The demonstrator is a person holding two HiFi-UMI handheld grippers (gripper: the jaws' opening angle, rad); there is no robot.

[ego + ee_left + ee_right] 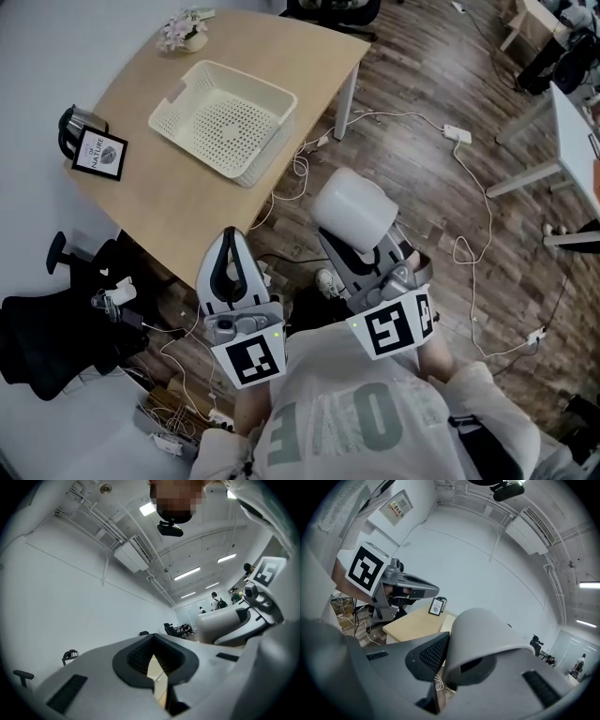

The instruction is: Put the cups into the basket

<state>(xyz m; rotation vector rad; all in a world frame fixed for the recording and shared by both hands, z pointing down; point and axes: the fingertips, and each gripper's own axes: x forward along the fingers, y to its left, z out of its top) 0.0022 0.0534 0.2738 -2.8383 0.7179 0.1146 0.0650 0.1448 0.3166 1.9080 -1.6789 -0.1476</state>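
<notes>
Right gripper view: right hand-held gripper [444, 663] clamps cup [483, 634] (left hand-held gripper [154, 666] closed).

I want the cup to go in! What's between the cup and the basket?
In the head view, between the cup and the basket lie the edge of the table and white cables over the wooden floor.

light: bright, ceiling strips [187, 573] | shadows: soft | edges: fisheye-warped, dark
</notes>
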